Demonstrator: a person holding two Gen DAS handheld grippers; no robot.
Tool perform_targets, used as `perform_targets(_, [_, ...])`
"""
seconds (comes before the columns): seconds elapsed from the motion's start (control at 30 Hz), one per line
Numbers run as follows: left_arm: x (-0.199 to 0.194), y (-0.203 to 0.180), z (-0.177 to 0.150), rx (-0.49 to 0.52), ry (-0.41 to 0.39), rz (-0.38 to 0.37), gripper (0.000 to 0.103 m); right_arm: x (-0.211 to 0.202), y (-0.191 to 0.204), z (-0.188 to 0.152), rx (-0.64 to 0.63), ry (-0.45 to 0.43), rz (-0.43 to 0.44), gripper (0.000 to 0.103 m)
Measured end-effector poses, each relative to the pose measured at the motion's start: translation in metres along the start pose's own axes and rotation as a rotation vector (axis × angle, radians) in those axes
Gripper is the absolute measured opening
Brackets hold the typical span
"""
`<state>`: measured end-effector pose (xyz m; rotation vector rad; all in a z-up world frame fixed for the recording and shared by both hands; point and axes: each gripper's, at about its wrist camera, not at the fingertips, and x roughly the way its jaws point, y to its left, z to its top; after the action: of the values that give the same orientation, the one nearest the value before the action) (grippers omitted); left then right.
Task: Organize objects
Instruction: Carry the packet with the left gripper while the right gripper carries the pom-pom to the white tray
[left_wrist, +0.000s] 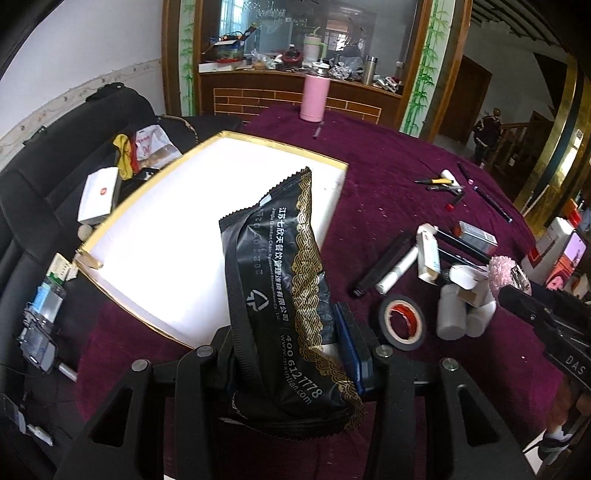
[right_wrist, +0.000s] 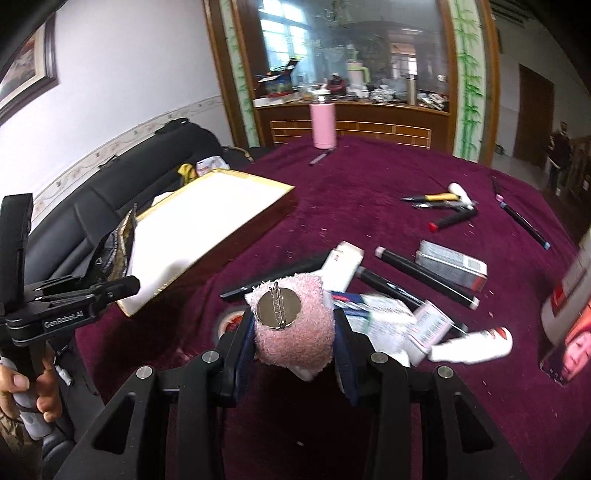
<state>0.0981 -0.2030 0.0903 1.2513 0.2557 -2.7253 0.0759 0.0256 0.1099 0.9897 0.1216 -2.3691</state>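
Observation:
My left gripper (left_wrist: 291, 332) is shut on a black packet with gold pattern (left_wrist: 284, 280), held above the near edge of a white gold-rimmed box (left_wrist: 207, 229). My right gripper (right_wrist: 293, 328) is shut on a fluffy pink brooch (right_wrist: 295, 325), its round metal pin back facing up, above the purple cloth. In the right wrist view the left gripper (right_wrist: 74, 299) shows at the left with the packet (right_wrist: 114, 251) over the box (right_wrist: 207, 221). In the left wrist view the pink brooch (left_wrist: 502, 273) and right gripper (left_wrist: 546, 314) show at the right.
Loose items lie on the purple tablecloth (right_wrist: 369, 184): black tape roll (left_wrist: 402, 321), white tubes and bottles (left_wrist: 458, 310), black markers (right_wrist: 424, 277), a small carton (right_wrist: 450, 266), pens (right_wrist: 443, 201). A pink flask (right_wrist: 323, 123) stands at the far edge. A black sofa (left_wrist: 44, 206) lies left.

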Motion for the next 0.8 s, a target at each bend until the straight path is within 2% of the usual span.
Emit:
perform_targets(0.3, [-0.002, 0.027, 0.012, -0.006, -0.028, 0.061, 0.043, 0.021, 0.04, 0.02, -0.074, 0.015, 0.081, 0.043])
perform_targets(0.57, [0.008, 0.053, 0.023, -0.016, -0.022, 0.089, 0.043, 0.047, 0.079, 0.031, -0.12, 0.05, 0.177, 0.043])
perform_targets(0.8, [0.028, 0.089, 0.045, -0.036, -0.044, 0.186, 0.043, 0.076, 0.116, 0.046, -0.161, 0.071, 0.25, 0.043])
